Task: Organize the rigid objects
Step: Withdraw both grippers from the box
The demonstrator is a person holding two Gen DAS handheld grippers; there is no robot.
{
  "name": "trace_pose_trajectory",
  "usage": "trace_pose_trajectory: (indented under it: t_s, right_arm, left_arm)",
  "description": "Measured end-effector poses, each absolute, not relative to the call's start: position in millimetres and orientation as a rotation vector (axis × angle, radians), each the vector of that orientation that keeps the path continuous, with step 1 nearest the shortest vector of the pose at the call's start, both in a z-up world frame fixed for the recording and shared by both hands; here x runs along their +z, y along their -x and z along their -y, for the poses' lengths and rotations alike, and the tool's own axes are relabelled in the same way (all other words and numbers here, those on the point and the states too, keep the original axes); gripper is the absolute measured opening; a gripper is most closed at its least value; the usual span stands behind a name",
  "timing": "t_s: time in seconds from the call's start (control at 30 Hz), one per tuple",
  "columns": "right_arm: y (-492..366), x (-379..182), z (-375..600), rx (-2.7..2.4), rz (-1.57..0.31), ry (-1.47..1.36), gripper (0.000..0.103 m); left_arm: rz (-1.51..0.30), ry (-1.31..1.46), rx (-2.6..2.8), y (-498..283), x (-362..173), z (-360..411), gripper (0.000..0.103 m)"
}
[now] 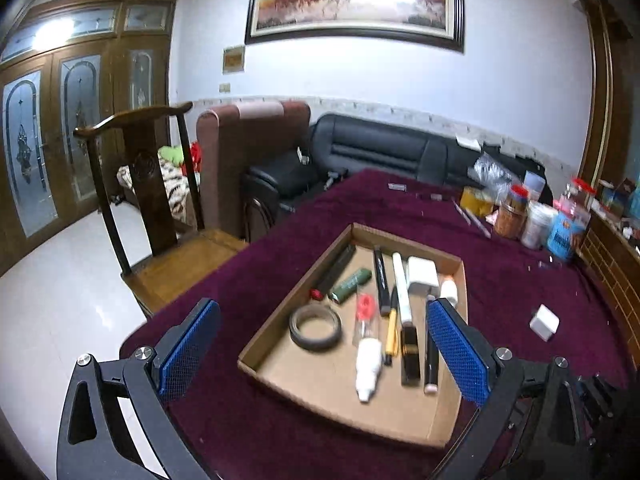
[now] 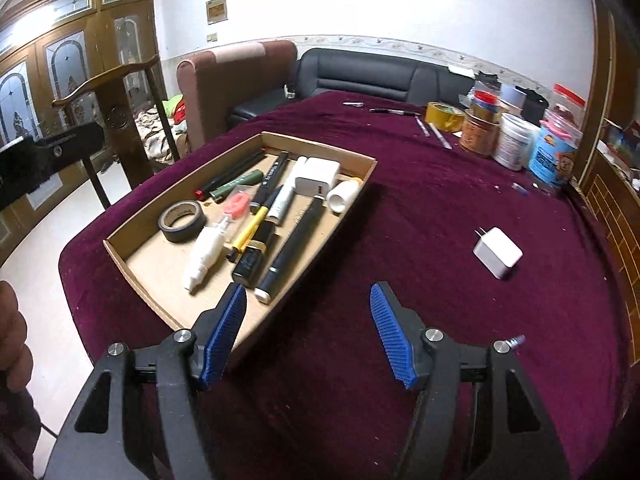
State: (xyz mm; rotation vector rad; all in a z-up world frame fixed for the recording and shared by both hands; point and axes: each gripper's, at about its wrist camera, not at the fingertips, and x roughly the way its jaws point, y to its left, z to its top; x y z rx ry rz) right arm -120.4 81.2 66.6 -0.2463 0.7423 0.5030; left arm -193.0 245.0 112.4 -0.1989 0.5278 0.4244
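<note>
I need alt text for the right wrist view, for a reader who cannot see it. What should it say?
An open right gripper, holding nothing, hovers over a dark red tablecloth beside a cardboard tray filled with pens, a tape roll and small bottles. A white charger plug lies alone on the cloth to the right, and jars stand at the far edge.

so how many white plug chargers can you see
2. One white charger lies inside the cardboard tray, at its far end. The other white charger lies loose on the maroon cloth, right of the tray. More could be hidden among the far jars.
</note>
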Motion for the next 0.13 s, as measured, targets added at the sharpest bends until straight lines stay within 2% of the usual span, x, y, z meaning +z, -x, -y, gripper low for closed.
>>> trace_pose_trajectory:
  t_s: [0.13]
  right_arm:
    - [122, 64, -69, 0.479, -0.736, 0.25, 0.066]
  left_arm:
    - [-0.576, 0.175, 0.423, 187, 108, -225, 0.102]
